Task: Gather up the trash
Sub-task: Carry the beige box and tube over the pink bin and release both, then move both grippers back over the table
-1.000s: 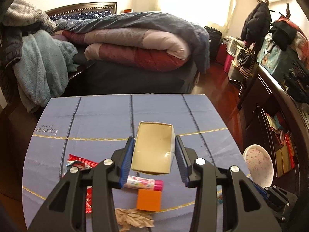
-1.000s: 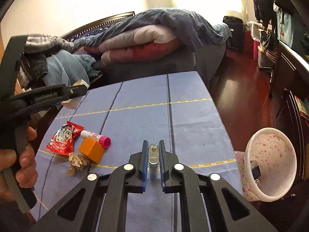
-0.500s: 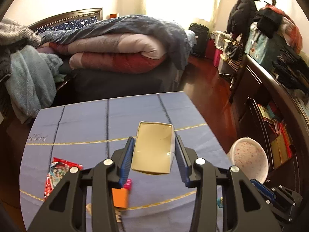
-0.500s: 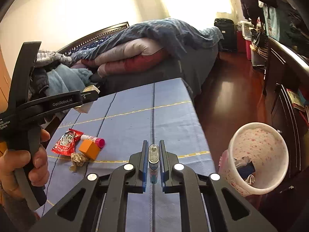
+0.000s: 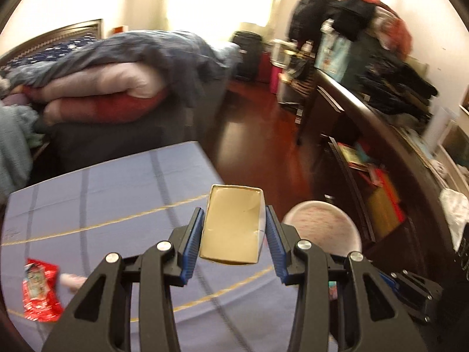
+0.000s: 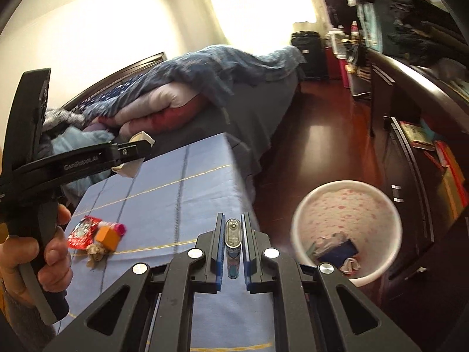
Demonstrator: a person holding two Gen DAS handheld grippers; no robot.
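Small open cardboard box (image 5: 233, 228) sits clamped between the blue pads of the left gripper (image 5: 234, 234), centre of the left wrist view, open side facing the camera, held off the table. Jaws are partly apart only because the box fills the gap. In the right wrist view the same box shows as a pale corner at the tip of the left gripper, mid left of frame, with a person's hand (image 6: 35, 252) around the handle.

Right gripper (image 6: 233, 246) is squeezed shut on a thin lighter (image 6: 233, 245), lower centre of its view, lying lengthwise along the fingers, probably so it drops clean when released.

White bin with pink speckles (image 6: 296, 228) stands on the dark red floor just past the table's right edge, lower right in both views. It already holds dark blue and pale scraps. Both grippers point down toward that side, so the step in hand looks like carrying two pieces over to drop them.

Left on the blue cloth table (image 6: 181, 193), lower left of frame: red wrapper (image 6: 82, 233), orange block (image 6: 108, 237), pink-capped tube (image 6: 120, 228) behind it, crumpled brown paper (image 6: 95, 253) touching the block. Task looks roughly half done.

Behind the table, a bed (image 6: 181, 99) piled with folded quilts. Left view is blurred.
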